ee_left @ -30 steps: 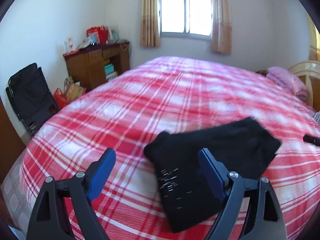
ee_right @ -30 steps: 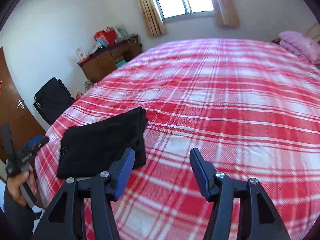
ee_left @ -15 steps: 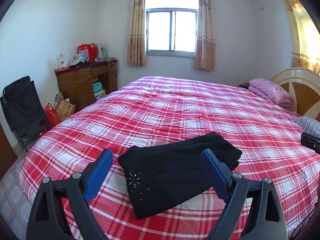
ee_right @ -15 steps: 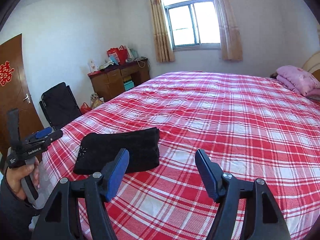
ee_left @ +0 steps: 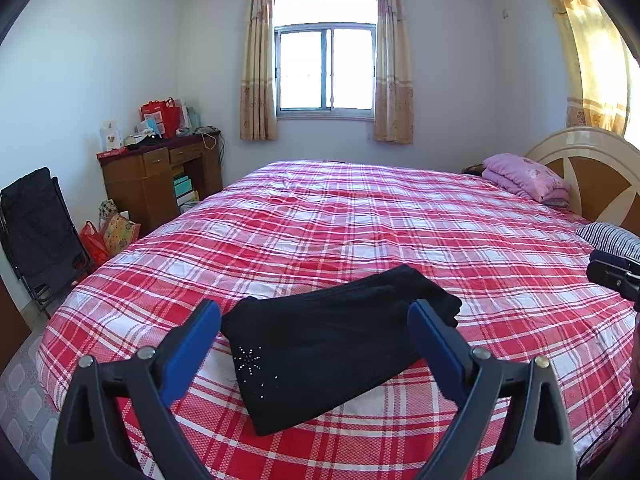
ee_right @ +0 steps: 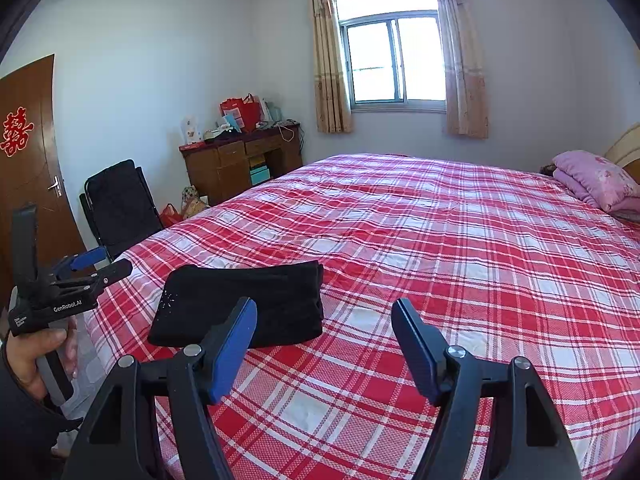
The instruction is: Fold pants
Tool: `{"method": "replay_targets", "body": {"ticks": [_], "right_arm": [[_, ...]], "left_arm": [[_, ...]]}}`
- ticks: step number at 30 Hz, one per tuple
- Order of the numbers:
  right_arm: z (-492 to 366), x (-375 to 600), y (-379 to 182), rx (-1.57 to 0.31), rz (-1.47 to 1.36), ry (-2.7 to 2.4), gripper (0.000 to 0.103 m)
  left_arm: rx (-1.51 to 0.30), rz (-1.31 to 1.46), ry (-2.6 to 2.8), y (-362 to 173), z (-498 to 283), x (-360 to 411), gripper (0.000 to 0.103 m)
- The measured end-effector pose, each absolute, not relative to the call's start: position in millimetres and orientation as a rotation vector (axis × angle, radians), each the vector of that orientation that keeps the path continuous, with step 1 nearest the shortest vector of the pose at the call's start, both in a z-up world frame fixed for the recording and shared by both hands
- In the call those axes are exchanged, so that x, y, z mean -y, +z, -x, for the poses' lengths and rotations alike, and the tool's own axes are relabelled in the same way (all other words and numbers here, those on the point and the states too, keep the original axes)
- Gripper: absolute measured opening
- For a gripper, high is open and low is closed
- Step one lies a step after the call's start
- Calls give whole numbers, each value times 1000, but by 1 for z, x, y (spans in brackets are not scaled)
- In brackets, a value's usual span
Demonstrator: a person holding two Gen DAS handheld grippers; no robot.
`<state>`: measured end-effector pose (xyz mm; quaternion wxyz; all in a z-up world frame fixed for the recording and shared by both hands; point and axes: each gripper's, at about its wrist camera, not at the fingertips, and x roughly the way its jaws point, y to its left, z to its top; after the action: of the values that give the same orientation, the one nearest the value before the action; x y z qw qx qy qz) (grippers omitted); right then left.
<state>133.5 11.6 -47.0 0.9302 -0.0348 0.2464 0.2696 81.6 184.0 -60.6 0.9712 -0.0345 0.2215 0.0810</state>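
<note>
The folded black pants (ee_left: 340,344) lie flat on the red plaid bed (ee_left: 400,220), near its front corner, with a small cluster of sparkling studs at one corner of the fabric. In the left wrist view, the left claw (ee_left: 314,344) hovers above the pants with its blue pads set wide apart; the jaws are opening, and although the garment appears between them in the picture, neither pad presses on it. In the right wrist view, the right claw (ee_right: 324,344) is held over bare plaid just to the right of the pants; its jaws are moderately open and grip nothing. Only the right wrist view shows the brown door (ee_right: 28,168) with its red paper cutout and the person's hand (ee_right: 36,356) wrapped around the left tool's handle at the bed's edge. Only the left wrist view shows the curved headboard (ee_left: 592,176), a striped cloth (ee_left: 608,236) beside it, and a dark part of the right tool at the right edge — too little of it to read. Both views share the window (ee_left: 326,68), the curtains, the cluttered wooden desk (ee_left: 160,176), the black folding chair (ee_left: 36,224) and the pink bedding (ee_left: 524,176) near the headboard.
</note>
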Motion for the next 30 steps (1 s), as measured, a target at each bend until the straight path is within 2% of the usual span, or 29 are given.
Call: {"method": "replay_targets", "body": {"ticks": [4, 22, 30], "right_arm": [[-133, -11, -46, -500, 68, 541, 80], [-124, -11, -41, -456, 82, 540, 80], [-117, -13, -38, -418, 95, 549, 80]], "left_arm": [[-447, 67, 169, -61, -81, -183, 100], [-369, 25, 228, -45, -68, -177, 103], [-397, 48, 249, -49, -74, -182, 103]]}}
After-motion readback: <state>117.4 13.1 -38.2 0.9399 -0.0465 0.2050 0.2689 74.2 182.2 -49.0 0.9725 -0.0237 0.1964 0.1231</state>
